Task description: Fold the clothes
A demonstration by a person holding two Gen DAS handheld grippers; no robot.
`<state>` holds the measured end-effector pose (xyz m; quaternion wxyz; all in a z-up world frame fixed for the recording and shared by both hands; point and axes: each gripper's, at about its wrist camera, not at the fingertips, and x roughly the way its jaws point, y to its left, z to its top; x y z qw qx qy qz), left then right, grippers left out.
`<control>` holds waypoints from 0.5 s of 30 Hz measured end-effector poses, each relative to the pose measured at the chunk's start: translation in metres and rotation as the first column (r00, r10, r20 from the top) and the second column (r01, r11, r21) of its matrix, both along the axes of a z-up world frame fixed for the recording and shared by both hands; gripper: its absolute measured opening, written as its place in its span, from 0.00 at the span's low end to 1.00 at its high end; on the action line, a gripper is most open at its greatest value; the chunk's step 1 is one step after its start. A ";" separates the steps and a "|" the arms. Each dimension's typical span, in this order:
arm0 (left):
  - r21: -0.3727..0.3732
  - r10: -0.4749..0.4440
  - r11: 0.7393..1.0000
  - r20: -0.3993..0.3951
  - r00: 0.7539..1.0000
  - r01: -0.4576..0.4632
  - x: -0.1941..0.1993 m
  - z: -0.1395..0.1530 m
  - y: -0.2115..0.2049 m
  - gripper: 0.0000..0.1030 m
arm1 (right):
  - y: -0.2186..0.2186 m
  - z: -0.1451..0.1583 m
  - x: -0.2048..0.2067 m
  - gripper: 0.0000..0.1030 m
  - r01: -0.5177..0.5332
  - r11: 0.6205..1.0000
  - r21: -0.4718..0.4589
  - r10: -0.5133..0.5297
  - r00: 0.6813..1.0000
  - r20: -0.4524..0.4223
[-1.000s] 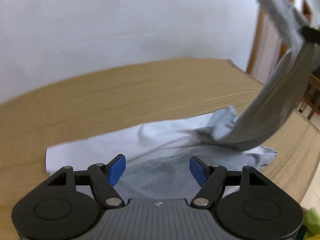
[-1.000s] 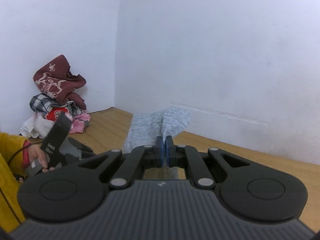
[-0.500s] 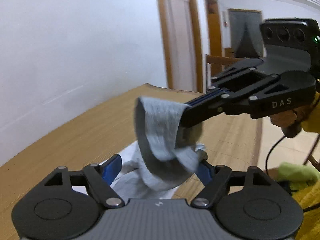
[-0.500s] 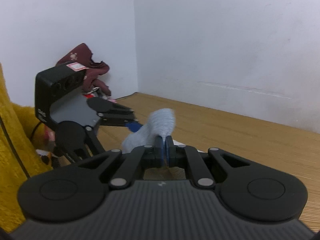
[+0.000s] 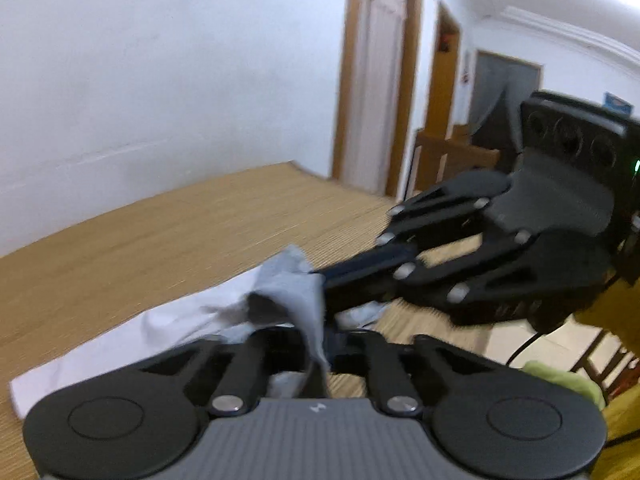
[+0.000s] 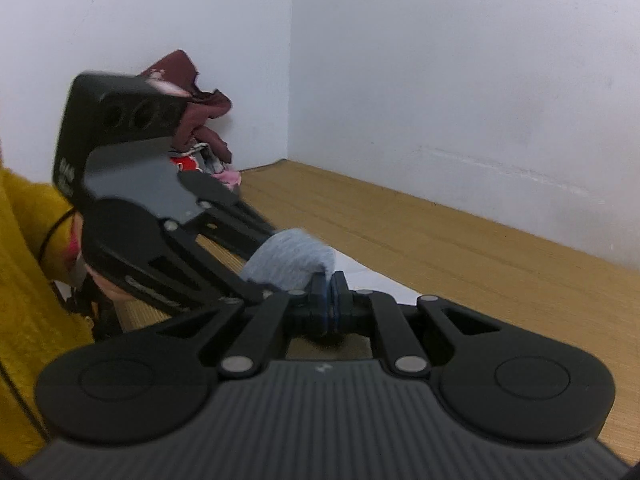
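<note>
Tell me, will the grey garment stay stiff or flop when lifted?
Probably floppy: the grey garment droops and creases between the left gripper and right gripper. It seems light, bunching into a soft roll.

Right tongs (image 6: pixel 329 284) pinch grey cloth (image 6: pixel 292 258) beside left tongs (image 6: pixel 256 236).

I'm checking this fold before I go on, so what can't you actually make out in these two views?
- Grey garment, left wrist view: motion blur, and the left tongs cover its near part.
- Same garment, right wrist view: the right tongs hide its lower part.
- Clothes pile, right wrist view: mostly behind the other tongs' body.
</note>
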<state>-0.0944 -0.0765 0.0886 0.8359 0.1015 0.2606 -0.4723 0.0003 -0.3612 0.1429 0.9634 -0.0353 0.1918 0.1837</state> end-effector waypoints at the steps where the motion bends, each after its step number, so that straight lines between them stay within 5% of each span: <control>1: -0.002 0.024 1.000 -0.010 1.000 -0.024 0.004 0.000 0.003 0.05 | -0.002 0.000 -0.001 0.10 0.010 1.000 0.001 -0.010 1.000 -0.015; 2: -0.007 0.052 0.999 -0.016 0.999 -0.052 0.006 -0.001 0.007 0.05 | -0.005 0.001 -0.002 0.14 0.021 1.000 0.000 -0.021 0.999 -0.030; 6: -0.054 0.136 0.989 -0.042 0.990 -0.138 0.013 0.006 0.024 0.05 | -0.034 -0.015 -0.025 0.64 0.140 0.980 -0.140 -0.150 0.987 -0.064; 10: -0.062 0.177 0.982 -0.050 0.983 -0.180 0.006 0.020 0.026 0.05 | -0.065 -0.053 -0.019 0.67 0.162 0.911 -0.380 -0.226 0.965 -0.130; 15: -0.052 0.215 0.975 -0.060 0.975 -0.218 -0.009 0.045 0.017 0.05 | -0.119 -0.079 0.031 0.67 0.133 0.923 -0.362 -0.207 0.963 -0.175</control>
